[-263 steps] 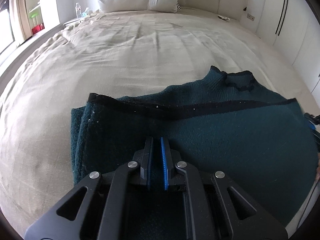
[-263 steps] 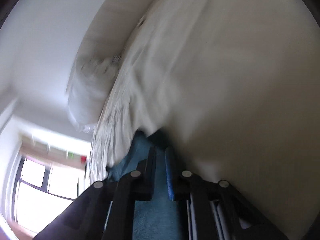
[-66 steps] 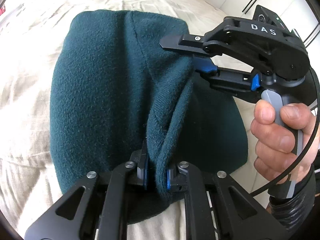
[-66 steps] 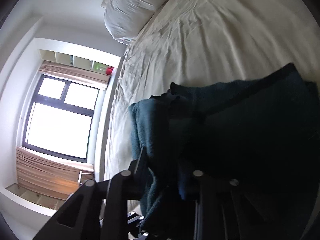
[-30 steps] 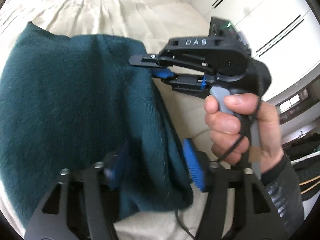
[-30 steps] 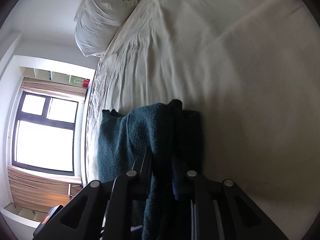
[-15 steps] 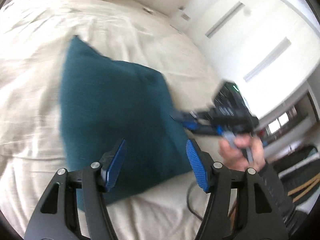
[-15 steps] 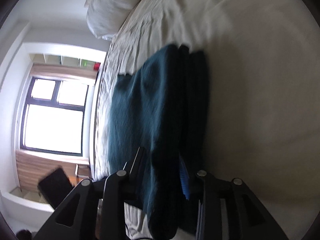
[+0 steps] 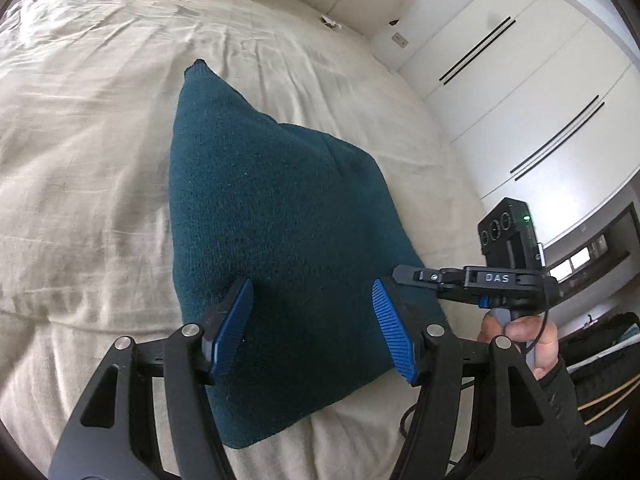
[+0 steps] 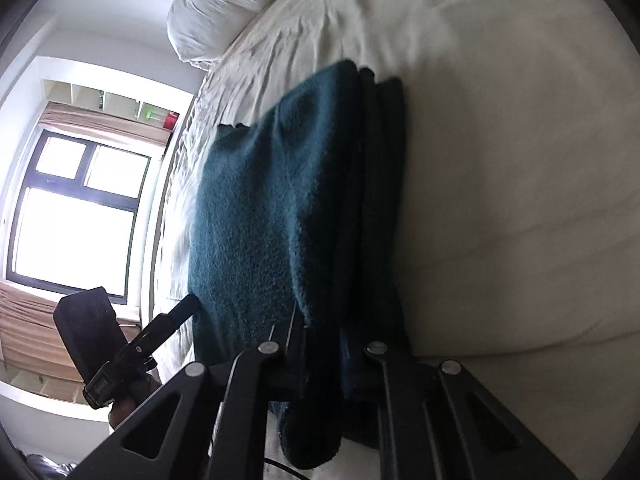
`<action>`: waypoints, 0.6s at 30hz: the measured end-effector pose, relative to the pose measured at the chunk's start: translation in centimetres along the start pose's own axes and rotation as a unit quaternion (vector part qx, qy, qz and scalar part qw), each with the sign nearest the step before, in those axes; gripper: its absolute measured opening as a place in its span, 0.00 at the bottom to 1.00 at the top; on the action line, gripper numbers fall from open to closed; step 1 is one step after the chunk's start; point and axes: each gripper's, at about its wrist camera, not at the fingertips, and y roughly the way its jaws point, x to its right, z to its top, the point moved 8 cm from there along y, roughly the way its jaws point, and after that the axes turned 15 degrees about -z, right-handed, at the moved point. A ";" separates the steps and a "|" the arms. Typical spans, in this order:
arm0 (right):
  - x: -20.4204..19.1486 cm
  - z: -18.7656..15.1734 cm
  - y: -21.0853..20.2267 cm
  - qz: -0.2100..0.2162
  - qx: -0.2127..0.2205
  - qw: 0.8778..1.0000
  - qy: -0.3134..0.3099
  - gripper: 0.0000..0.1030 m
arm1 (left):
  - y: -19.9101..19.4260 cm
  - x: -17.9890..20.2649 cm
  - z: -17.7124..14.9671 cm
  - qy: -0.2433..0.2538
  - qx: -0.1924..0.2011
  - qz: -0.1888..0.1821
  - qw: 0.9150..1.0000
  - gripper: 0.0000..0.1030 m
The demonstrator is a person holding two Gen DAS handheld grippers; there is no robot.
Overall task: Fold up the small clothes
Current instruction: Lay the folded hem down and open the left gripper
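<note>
The left hand-held gripper (image 9: 312, 328) is seen with jaws apart, blue pads (image 9: 234, 326) clear of the cloth, nothing clamped; it hovers over the near end of the folded sweater (image 9: 280, 216). In the left wrist view the sweater runs from 6 o'clock up toward 11 o'clock, one corner poking up at the far end. It lies flat on the bed (image 9: 88, 152), on a cream sheet with creases.

The right hand-held gripper (image 10: 322, 344) is seen in its own view with jaws drawn together after just closing, and dark teal fabric is pinched between them at the sweater's (image 10: 272, 216) near edge. Stacked fold layers are visible along the right side of the garment in that view. In the left wrist view the right hand-held gripper (image 9: 404, 274) sits at 3 o'clock, tips at the sweater's right edge, gripped by a hand (image 9: 524, 338) in a dark sleeve.

Further out: pillows (image 10: 224, 8) at 11 o'clock in the right wrist view, window (image 10: 76, 216) at 9 o'clock. White wardrobe doors (image 9: 532, 92) are noted at 2 o'clock in the left wrist view.
</note>
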 end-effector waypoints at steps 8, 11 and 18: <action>1.0 -0.4 -1.8 0.026 0.020 0.999 0.014 0.12 | 1.9 0.7 -0.1 0.012 -0.016 0.003 1.000 0.59; 2.3 -0.5 -1.1 0.031 0.020 0.999 0.032 0.12 | 3.3 0.3 -0.7 0.010 -0.033 0.004 0.999 0.59; 4.6 -0.7 0.3 0.076 0.023 0.994 0.072 0.12 | 4.2 0.1 -1.4 0.011 -0.045 -0.001 0.999 0.59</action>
